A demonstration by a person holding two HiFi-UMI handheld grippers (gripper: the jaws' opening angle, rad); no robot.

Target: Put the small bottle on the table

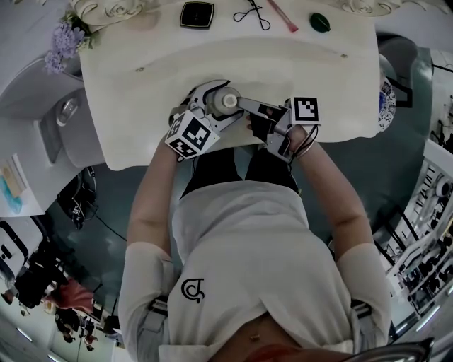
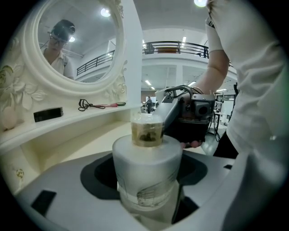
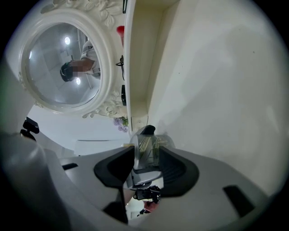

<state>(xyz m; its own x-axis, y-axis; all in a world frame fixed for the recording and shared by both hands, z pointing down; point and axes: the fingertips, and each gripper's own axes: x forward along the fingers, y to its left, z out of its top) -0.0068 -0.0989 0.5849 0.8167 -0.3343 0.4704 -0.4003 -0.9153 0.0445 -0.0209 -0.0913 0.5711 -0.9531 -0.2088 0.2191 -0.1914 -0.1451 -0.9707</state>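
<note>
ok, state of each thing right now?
big bottle: upright, held.
small bottle: upright on top of the big bottle, not on the table.
left tongs: shut on the big bottle.
right tongs: shut on the small bottle.
black case: closed, flat on the table.

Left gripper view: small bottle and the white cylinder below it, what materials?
Small bottle: clear and glossy, glass or hard plastic; yellowish contents show through the wall. White cylinder: frosted, matte, slightly translucent, plastic or frosted glass; a faint printed label shows on its side. Looks alone don't settle which.
</note>
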